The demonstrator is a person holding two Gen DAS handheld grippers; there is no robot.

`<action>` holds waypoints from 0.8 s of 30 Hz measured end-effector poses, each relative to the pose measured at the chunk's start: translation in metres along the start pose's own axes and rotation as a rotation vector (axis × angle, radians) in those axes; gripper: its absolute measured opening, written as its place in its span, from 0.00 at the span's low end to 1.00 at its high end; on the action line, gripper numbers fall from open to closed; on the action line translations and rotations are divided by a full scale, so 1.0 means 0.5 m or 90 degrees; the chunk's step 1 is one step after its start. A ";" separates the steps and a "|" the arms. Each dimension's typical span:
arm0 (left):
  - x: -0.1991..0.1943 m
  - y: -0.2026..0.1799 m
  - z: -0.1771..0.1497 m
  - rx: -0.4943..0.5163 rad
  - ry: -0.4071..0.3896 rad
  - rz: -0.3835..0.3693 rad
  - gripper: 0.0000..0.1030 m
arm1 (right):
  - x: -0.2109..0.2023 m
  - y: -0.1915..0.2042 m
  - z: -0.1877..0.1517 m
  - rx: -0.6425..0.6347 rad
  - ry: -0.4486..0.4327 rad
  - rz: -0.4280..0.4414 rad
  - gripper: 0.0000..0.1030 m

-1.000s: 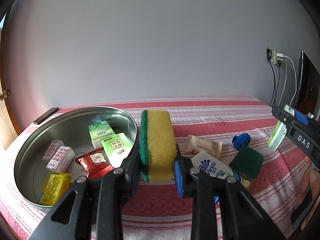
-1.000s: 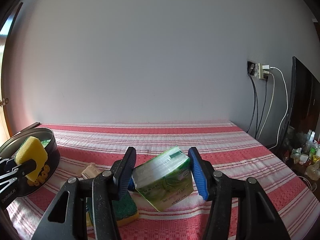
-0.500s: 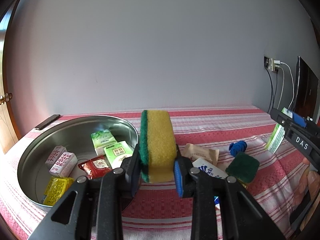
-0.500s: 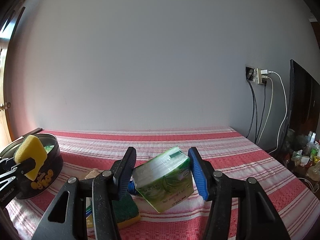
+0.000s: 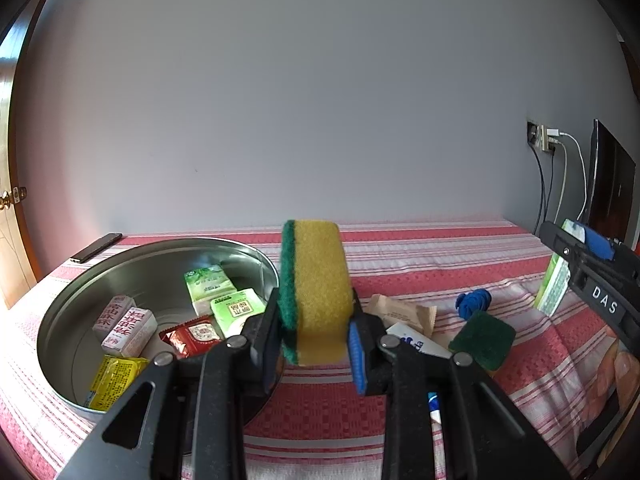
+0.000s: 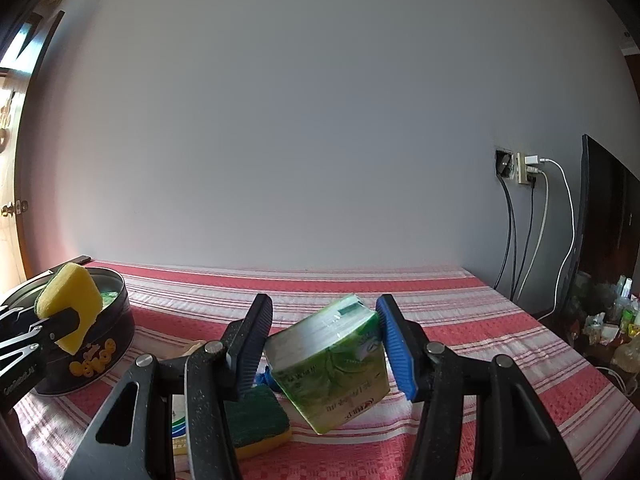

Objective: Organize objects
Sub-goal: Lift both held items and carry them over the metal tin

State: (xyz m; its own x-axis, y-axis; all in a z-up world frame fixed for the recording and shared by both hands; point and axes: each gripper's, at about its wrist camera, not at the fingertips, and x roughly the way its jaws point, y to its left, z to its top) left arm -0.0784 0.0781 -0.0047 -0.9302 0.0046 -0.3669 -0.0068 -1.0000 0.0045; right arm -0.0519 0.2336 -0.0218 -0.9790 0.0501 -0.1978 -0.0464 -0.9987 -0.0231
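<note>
Sponge (image 5: 316, 292), yellow with a green scrub side, stands upright in your left gripper (image 5: 314, 344), the jaws narrow and pressing both its sides. It hangs just right of the round metal tin (image 5: 60, 320), which holds several small packets. Your right gripper (image 6: 324, 344) holds a green tissue pack (image 6: 332, 364), tilted, at medium width, above the red striped cloth (image 6: 460, 360). A second sponge (image 6: 256, 420), green side up, lies on the cloth under that gripper, near a blue item (image 5: 474, 302) and a tube (image 5: 416, 346).
</note>
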 end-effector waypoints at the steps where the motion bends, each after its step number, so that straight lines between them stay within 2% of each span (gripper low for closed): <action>1: 0.000 0.001 0.000 -0.002 0.000 0.000 0.27 | -0.001 0.000 0.000 0.003 -0.002 0.004 0.55; 7: -0.026 0.035 0.018 -0.023 -0.012 0.002 0.27 | -0.003 0.028 0.019 -0.001 -0.003 0.047 0.55; 14: -0.050 0.118 0.046 -0.052 -0.025 0.057 0.27 | 0.005 0.100 0.093 0.001 -0.005 0.153 0.55; 18: -0.043 0.174 0.052 -0.073 -0.011 0.098 0.27 | 0.026 0.156 0.122 0.010 0.015 0.225 0.55; 24: -0.026 0.245 0.047 -0.098 0.025 0.142 0.27 | 0.061 0.233 0.138 0.009 0.046 0.292 0.55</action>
State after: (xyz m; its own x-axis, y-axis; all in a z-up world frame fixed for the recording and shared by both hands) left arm -0.0756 -0.0444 0.0225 -0.8877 -0.2134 -0.4079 0.2555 -0.9655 -0.0508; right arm -0.1010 0.1179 0.0373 -0.8825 -0.3973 -0.2516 0.3855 -0.9176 0.0966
